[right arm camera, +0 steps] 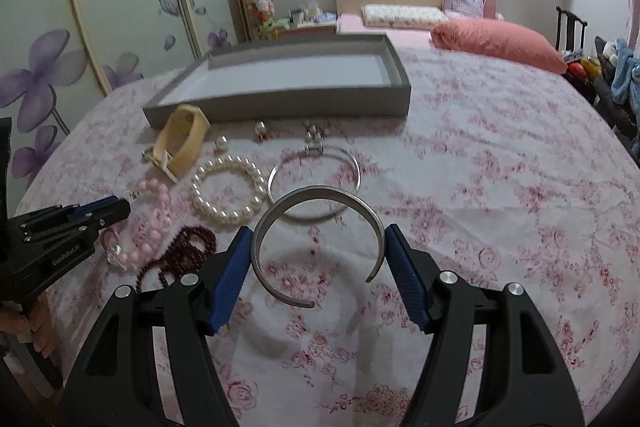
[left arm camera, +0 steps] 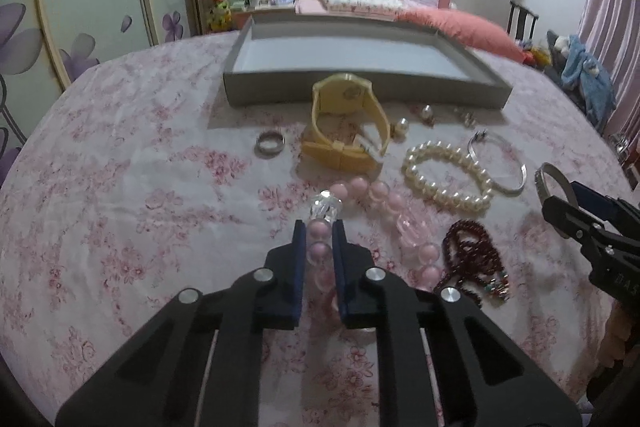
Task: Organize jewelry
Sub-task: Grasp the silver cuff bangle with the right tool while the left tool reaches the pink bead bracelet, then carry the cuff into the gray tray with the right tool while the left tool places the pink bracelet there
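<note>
Left gripper (left arm camera: 319, 227) fingers narrow, clamped on pink bead bracelet (left arm camera: 376, 191). Right gripper (right arm camera: 319, 239) fingers wide, pads gripping silver cuff bangle (right arm camera: 264, 223) w/ grey tray (right arm camera: 280, 105) beyond.

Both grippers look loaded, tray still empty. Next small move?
Probably lift the right gripper and carry its silver cuff to the grey tray. The cuff is pinched between both fingers and the tray is bare; the left gripper grips the pink beads.

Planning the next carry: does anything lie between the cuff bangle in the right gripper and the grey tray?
Yes. The thin silver bangle and small earrings lie on the bedspread between the cuff bangle and the grey tray; lifted over them, nothing visible blocks it.
</note>
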`<state>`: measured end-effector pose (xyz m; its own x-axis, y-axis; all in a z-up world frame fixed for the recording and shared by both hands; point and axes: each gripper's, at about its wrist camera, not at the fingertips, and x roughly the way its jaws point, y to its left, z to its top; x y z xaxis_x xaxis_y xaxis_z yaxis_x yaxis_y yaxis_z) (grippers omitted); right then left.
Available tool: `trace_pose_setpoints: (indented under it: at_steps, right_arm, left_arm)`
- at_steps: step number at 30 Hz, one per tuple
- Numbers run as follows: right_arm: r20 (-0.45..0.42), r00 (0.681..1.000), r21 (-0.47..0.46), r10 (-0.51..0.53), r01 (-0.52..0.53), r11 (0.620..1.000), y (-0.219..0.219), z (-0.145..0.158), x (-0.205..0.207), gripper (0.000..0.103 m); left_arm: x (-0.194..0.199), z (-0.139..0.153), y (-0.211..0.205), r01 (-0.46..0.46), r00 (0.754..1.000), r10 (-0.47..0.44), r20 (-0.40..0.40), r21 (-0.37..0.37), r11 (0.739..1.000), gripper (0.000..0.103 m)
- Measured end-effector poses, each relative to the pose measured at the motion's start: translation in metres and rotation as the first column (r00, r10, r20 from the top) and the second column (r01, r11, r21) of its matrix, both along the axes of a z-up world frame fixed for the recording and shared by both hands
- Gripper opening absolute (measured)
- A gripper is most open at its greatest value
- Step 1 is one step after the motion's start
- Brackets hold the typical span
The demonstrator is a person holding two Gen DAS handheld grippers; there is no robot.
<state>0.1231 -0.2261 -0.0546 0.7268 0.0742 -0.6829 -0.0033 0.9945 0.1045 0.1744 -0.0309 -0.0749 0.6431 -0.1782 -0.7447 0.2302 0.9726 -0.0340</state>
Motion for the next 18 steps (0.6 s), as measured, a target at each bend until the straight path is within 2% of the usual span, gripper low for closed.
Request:
trace_pose_setpoints:
  at_steps: [6, 18]
  right_arm:
    - [0.072, 0.997, -0.004, 0.008, -0.008, 1.000, 0.005, 0.012, -0.005, 0.067]
    - [0.166, 0.986, 0.023, -0.010, 0.006, 1.000, 0.010, 0.024, -0.013, 0.067]
  left_arm:
    - [-0.017, 0.022, 0.001, 0.013, 0.993, -0.010, 0.121, -0.020, 1.000, 0.014]
    - [-0.040, 0.056, 0.000, 0.050, 0.965, -0.031, 0.261, -0.065, 0.997, 0.014]
